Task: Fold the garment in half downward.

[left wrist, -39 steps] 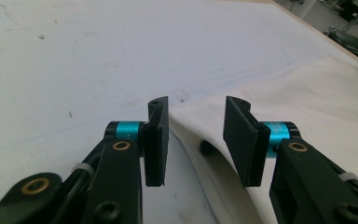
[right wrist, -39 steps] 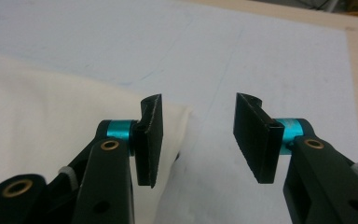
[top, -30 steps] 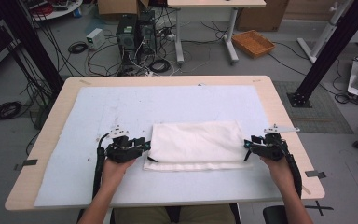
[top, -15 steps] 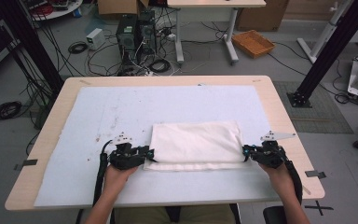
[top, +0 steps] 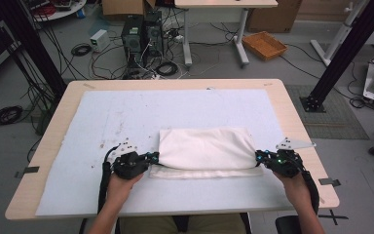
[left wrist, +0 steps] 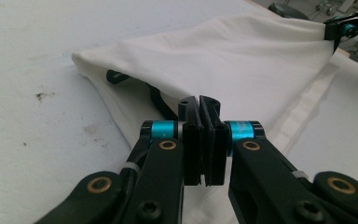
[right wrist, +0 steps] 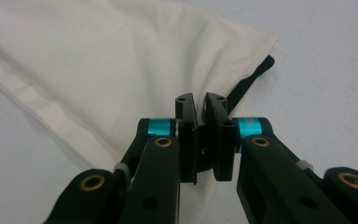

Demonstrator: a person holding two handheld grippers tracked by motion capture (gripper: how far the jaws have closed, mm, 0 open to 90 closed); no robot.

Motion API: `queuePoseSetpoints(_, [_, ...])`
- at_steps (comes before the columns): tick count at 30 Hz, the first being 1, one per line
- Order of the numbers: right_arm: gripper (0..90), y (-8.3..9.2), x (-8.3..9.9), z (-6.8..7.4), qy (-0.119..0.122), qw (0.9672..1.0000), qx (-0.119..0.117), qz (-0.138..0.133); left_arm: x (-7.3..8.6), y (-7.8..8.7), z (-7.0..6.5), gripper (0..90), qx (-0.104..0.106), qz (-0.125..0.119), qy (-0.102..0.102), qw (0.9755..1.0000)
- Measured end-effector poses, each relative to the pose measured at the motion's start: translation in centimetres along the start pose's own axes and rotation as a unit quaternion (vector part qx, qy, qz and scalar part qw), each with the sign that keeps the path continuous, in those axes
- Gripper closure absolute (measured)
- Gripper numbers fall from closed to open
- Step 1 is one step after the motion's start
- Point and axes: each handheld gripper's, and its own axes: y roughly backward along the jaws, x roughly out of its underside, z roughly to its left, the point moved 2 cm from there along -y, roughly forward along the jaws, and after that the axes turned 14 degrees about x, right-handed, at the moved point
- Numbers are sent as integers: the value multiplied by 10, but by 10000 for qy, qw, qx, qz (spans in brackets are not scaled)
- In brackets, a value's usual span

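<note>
Cream-white cloth (top: pixel 204 148) on a pale blue mat (top: pixel 126 117) (speckled), black fingers (left wrist: pixel 199 135) with turquoise.

Grey floor (top: pixel 39 63) strewn with cables (top: pixel 5 116); computer towers (top: pixel 139 35) beside a white desk's legs (top: pixel 213 36); wicker tray (top: pixel 265 45) on the floor; black frame post (top: pixel 343 51) at right, dark mat (top: pixel 333 114) under it. Even, soft light.
</note>
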Motion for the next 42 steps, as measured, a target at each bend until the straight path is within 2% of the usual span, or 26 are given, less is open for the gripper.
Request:
queuePoseSetpoints(5, [838, 16, 3, 1, -122, 9996, -137, -210, 2, 12, -7, 875, 151, -93, -79, 9998])
queuePoseSetpoints(7, [838, 21, 6, 1, -137, 9995, -182, -216, 5, 17, -10, 875, 180, -38, -95, 9998])
queuePoseSetpoints(9, [838, 25, 12, 1, -152, 9995, -220, -156, 10, 21, -11, 875, 188, 49, -70, 9998])
queuePoseSetpoints(11, [838, 25, 18, 0, -122, 9997, -187, -64, 17, 21, -10, 874, 100, 210, -48, 9997])
queuePoseSetpoints(16, [837, 15, 28, -9, -178, 9998, -36, 130, 24, 15, -7, 873, -34, 490, -40, 9988])
queuePoseSetpoints(21, [835, 7, 35, -7, -98, 9988, -164, 456, 29, 8, -9, 872, -25, 828, -37, 9966])
queuePoseSetpoints(25, [832, 6, 36, -4, 9, 9980, -146, 609, 30, 6, -10, 869, -31, 881, -12, 9961])
queuePoseSetpoints(27, [657, 7, 34, -6, -88, 9983, -195, 537, 28, 7, -9, 754, 3, 759, 50, 9971])
queuePoseSetpoints(28, [594, 9, 32, -8, -239, 9987, -131, 426, 26, 8, -9, 632, -12, 602, 101, 9981])
queuePoseSetpoints(29, [569, 11, 30, -9, -375, 9986, -117, 343, 24, 9, -9, 571, -8, 507, 86, 9987])
queuePoseSetpoints(30, [523, 11, 29, -10, -443, 9986, -88, 270, 21, 11, -9, 555, -51, 371, 33, 9993])
queuePoseSetpoints(32, [493, 9, 24, -12, -644, 9978, 21, 150, 15, 14, -9, 470, -197, 144, -101, 9997])
queuePoseSetpoints(35, [480, -5, 20, -6, -572, 9977, 121, 345, 10, 17, -8, 410, -395, -160, -167, 9990])
queuePoseSetpoints(36, [499, -11, 20, -3, -501, 9976, 99, 474, 9, 19, -7, 385, -463, -242, -167, 9985])
queuePoseSetpoints(38, [608, -20, 21, 4, -260, 9972, 142, 693, 9, 20, -5, 355, -514, -288, -183, 9981])
queuePoseSetpoints(39, [696, -21, 20, 5, -243, 9975, 80, 659, 9, 23, -2, 330, -652, -336, -165, 9972])
queuePoseSetpoints(40, [758, -20, 19, 6, -174, 9976, 60, 673, 10, 24, -1, 319, -703, -375, -155, 9967])
queuePoseSetpoints(41, [834, -19, 20, 7, -68, 9976, 131, 672, 10, 25, 1, 312, -744, -411, -124, 9963])
queuePoseSetpoints(42, [852, -18, 21, 8, 53, 9974, 224, 688, 10, 27, 3, 294, -829, -440, -97, 9955])
